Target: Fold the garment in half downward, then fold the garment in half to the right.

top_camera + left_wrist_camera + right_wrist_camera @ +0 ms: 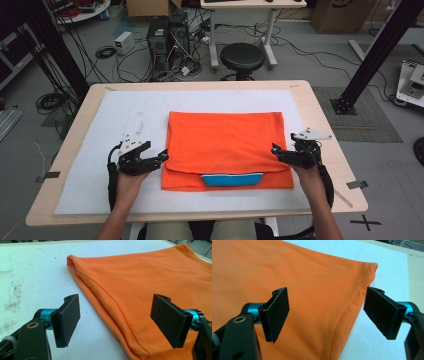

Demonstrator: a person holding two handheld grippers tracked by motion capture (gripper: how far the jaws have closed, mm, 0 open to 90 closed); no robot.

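Two open claws flank folded orange cloth [225, 145].

Folded orange shirt [225, 142] flat on white mat [100, 150], blue collar [232, 179] at near edge. Left gripper [161, 157] just beside one side edge, right gripper [277, 150] opposite; both jaw pairs spread, nothing gripped.
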